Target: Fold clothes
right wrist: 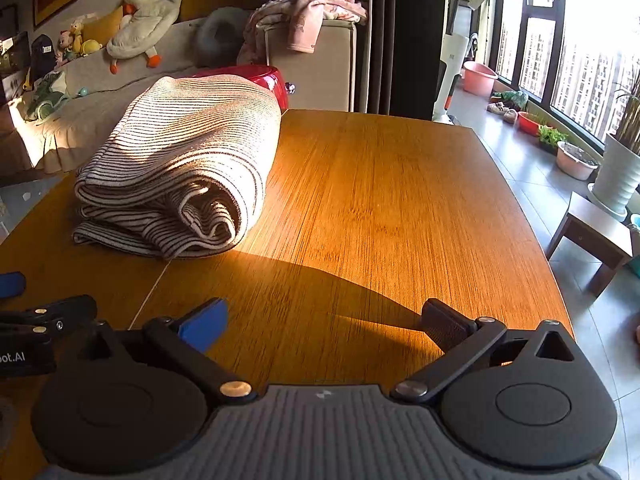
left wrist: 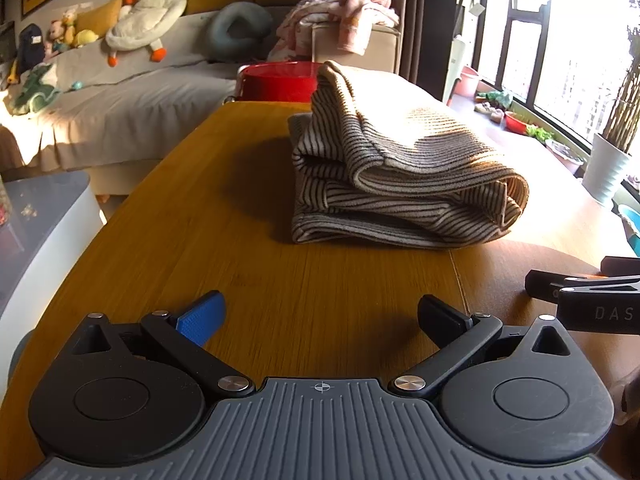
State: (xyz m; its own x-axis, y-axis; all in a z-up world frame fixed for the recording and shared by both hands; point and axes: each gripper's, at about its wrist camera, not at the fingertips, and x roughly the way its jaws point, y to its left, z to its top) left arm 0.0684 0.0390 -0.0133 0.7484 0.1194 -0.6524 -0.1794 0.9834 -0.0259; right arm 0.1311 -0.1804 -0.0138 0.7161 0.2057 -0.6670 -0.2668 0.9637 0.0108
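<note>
**Checking my fold before I let it be**

Looking at the striped cloth (left wrist: 400, 172), I see it sits in a thick folded bundle on the wooden table (left wrist: 248, 280), at about 1 o'clock from my left gripper (left wrist: 320, 314) and 11 o'clock from my right gripper (right wrist: 324, 320). Both grippers have their fingers wide apart and hold nothing. I think the fold is nearly done. To do it well, I should press the puffy top flat and line up the loose edges gently.

Both wrist views — low, side by side — share the table (left wrist: 340, 312).
</note>
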